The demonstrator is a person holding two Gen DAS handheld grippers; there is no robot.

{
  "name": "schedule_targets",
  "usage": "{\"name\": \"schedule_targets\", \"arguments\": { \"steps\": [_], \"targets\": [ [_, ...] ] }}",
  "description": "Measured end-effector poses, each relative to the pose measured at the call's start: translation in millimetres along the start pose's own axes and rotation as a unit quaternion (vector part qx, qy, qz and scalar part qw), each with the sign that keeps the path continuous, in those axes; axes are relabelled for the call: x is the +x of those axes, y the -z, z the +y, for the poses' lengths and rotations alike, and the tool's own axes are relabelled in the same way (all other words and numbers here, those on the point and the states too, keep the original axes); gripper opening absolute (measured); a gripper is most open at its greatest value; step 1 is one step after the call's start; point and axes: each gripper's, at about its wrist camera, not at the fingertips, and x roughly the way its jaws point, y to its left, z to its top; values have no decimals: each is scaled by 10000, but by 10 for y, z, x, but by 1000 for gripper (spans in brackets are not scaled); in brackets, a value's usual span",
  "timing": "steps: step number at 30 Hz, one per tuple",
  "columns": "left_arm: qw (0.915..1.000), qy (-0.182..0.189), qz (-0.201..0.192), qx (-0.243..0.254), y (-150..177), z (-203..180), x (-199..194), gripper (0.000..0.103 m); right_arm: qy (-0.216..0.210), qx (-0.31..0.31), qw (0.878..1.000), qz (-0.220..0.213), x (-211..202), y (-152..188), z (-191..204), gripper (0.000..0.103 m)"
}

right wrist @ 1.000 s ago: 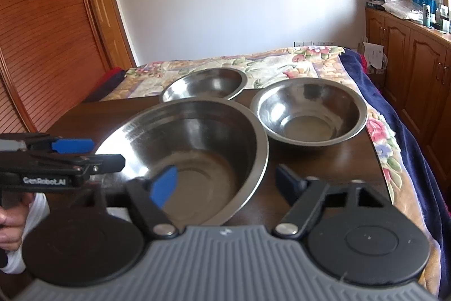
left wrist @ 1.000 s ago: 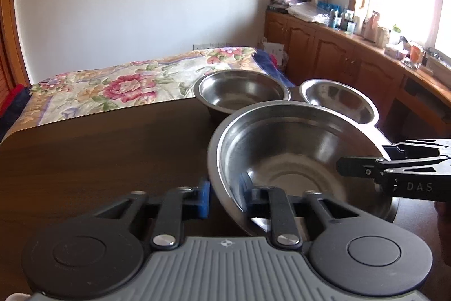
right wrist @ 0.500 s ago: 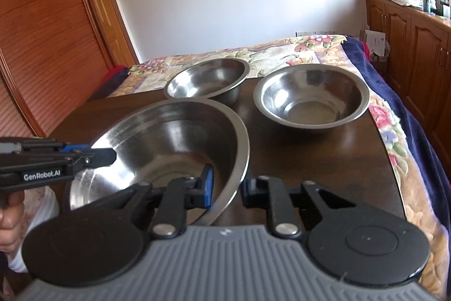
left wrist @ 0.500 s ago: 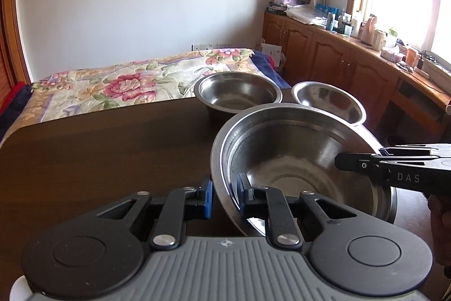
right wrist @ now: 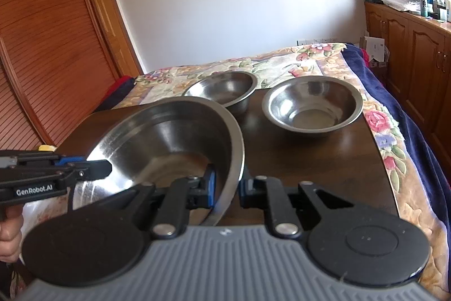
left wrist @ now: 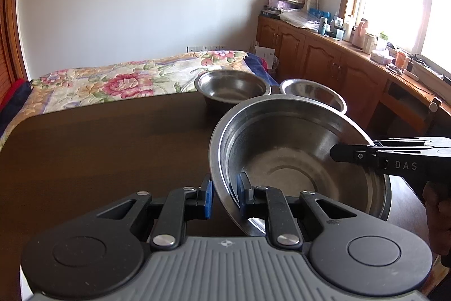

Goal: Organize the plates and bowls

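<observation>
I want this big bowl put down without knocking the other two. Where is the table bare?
Bare: the wide stretch of table left of the large bowl, reaching to the bed-side edge. Crowded: the far right corner, where the deep bowl and the shallow bowl stand close together.

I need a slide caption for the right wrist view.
Both grippers clamp the rim of the large steel bowl; two smaller bowls wait behind.

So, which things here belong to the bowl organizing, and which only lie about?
Belong to the job:
- large steel bowl, held by left gripper and right gripper
- two smaller bowls

Lying about:
- windowsill bottles
- floral bedspread
</observation>
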Motion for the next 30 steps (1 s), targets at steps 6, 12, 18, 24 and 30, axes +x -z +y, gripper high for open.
{"name": "schedule_targets", "arguments": {
  "steps": [6,12,18,24,30],
  "targets": [
    [10000,-17,22,38,127,24,-96,19,-102,-78,9999,46,-71,105,93,18],
    [10000,7,-6,46,216,24,-171,19,-180,-100,9997,115,-116,200,157,18],
    [9999,-43,-6,144,310,3,-196,19,-235,-53,9996,143,-160,282,197,18],
    [9999,-66,28,129,390,21,-196,19,-268,-69,9995,181,-205,365,232,18],
    [9999,-102,16,101,424,36,-207,19,-325,-71,9992,230,-215,423,257,19]
  ]
}}
